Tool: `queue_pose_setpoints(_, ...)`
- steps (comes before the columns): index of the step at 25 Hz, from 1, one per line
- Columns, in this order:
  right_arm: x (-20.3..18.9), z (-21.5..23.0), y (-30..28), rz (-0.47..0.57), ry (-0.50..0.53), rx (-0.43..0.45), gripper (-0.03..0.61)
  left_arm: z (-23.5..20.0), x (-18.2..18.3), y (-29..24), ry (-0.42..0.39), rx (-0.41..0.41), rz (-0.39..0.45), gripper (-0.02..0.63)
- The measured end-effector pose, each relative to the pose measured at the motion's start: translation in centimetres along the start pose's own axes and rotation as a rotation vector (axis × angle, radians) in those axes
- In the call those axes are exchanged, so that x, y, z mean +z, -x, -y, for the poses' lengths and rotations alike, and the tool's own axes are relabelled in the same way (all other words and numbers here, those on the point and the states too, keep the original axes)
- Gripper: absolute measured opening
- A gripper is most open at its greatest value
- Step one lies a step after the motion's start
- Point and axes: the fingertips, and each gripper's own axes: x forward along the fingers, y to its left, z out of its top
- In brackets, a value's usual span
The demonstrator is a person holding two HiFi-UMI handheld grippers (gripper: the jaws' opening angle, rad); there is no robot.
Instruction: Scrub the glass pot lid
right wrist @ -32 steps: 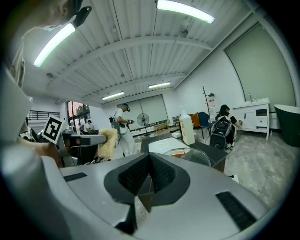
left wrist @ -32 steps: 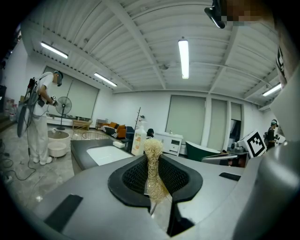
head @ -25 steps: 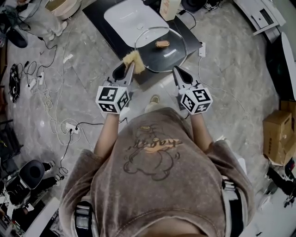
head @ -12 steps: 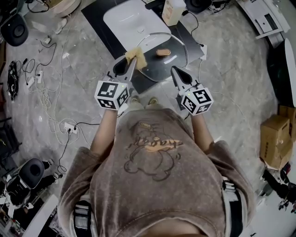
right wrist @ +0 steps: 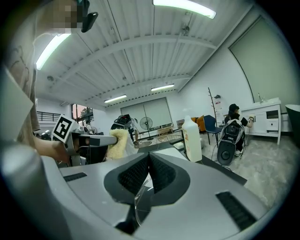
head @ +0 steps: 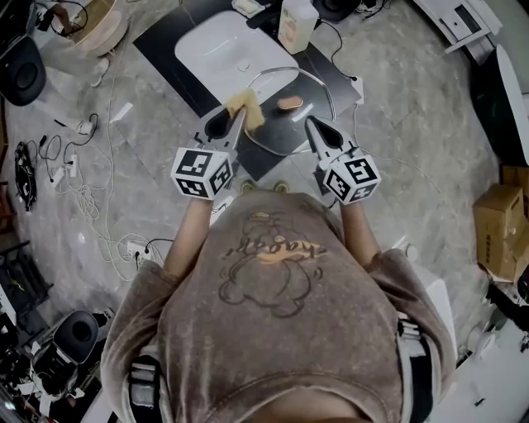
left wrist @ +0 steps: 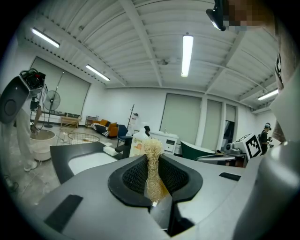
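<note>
In the head view the round glass pot lid (head: 299, 124) with a tan knob (head: 289, 103) is held up in front of the person, above the floor. My right gripper (head: 312, 124) is shut on its near right rim; the clear edge (right wrist: 137, 202) shows between the pads in the right gripper view. My left gripper (head: 235, 117) is shut on a yellow fibrous scrubber (head: 246, 107), which sits at the lid's left rim. That scrubber (left wrist: 153, 164) stands upright between the left pads. From the right gripper view the left gripper (right wrist: 101, 139) and the scrubber (right wrist: 117, 143) appear at the left.
A white basin (head: 216, 51) lies on a black mat (head: 162, 43) just beyond the lid, with a white bottle (head: 296, 23) behind it. Cables and a power strip (head: 139, 246) litter the marble floor at left. A cardboard box (head: 496, 227) stands at right.
The person has stepped toward the black mat and basin, and both grippers have travelled along with the lid and scrubber. Both grips look the same.
</note>
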Motion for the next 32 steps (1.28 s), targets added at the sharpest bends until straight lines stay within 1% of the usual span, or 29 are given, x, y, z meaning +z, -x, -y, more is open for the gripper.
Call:
queue_pose_setpoints(5, 0.1, 0.2, -0.9, -0.001, 0.007, -0.005, 0.005, -0.4, -0.1, -0.5, 0.003, -0.028, -0.006, 0.071)
queue_pose_setpoints(6, 0.1, 0.2, -1.1, -0.003, 0.007, 0.003, 0.034, -0.6, -0.1, -0.6, 0.004, -0.029, -0.006, 0.071)
queue_pose_setpoints(7, 0.1, 0.2, -1.2, -0.008, 0.009, 0.015, 0.083, -0.7, -0.1, -0.7, 0.004, -0.029, -0.005, 0.07)
queue_pose_setpoints(9, 0.0, 0.2, -1.5, -0.023, 0.02, 0.044, 0.1, -0.9, 0.0, -0.8, 0.005, -0.029, -0.004, 0.071)
queue_pose_setpoints(12, -0.3, 0.0, -2.0, -0.052, 0.044, 0.092, 0.169, -1.2, -0.1, -1.1, 0.012, -0.028, -0.005, 0.071)
queue_pose_setpoints(13, -0.5, -0.1, -2.3, -0.062, 0.053, 0.113, 0.206, -1.3, -0.1, -1.1, 0.014, -0.028, -0.006, 0.071)
queue_pose_setpoints(14, -0.6, -0.3, -2.5, -0.072, 0.065, 0.136, 0.259, -1.4, -0.2, -1.2, 0.016, -0.028, -0.006, 0.071)
queue_pose_setpoints(15, -0.9, -0.4, -2.7, -0.082, 0.08, 0.158, 0.287, -1.4, -0.2, -1.2, 0.017, -0.028, -0.007, 0.071)
queue_pose_setpoints(17, -1.4, -0.5, -3.1, -0.104, 0.109, 0.189, 0.308, -1.4, -0.3, -1.2, 0.018, -0.028, -0.007, 0.071)
queue_pose_setpoints(24, -4.0, 1.6, -5.6, -0.212, 0.213, 0.264, 0.308, -2.5, -0.3, -2.1, 0.027, -0.021, -0.016, 0.071)
queue_pose_setpoints(29, -7.0, 2.7, -7.2, -0.327, 0.342, 0.359, 0.302, -3.0, -0.8, -2.4, 0.033, -0.001, -0.035, 0.071)
queue_pose_setpoints(32, -8.6, 3.8, -8.4, -0.387, 0.402, 0.39, 0.298, -3.2, -1.1, -2.6, 0.036, 0.012, -0.047, 0.071)
